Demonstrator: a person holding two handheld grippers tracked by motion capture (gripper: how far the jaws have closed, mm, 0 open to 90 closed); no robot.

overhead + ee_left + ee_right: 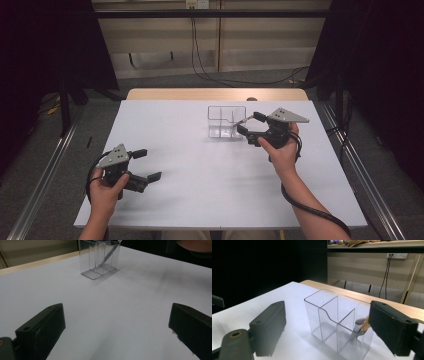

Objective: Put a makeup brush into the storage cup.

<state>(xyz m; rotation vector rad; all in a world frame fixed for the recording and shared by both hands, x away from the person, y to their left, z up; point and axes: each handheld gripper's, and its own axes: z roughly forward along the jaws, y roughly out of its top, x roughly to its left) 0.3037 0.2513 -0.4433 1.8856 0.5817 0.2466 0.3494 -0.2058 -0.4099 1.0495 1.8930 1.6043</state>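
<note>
— How much room is there on that white table [200, 190]?

— Plenty. The whole near half is bare, and so is the left side out to its edge. The one thing standing on it is far back, right of the middle, near the strip of wood along the far edge.

— What's there, counted?

— One table, one clear plastic organiser [226, 121] with three compartments, two grippers, and one small brush [360, 328].

— Where are the grippers?

— The left gripper [148, 165] sits low at the near left, well apart from the organiser, jaws spread wide over bare table. The right gripper [248, 123] is just beside the organiser's right end, jaws apart.

— And the brush?

— In the organiser's end compartment nearest the right gripper, leaning, its top sticking out toward that gripper's far jaw. Whether the jaw touches it, I cannot tell; the pads aren't pressed on it.
</note>
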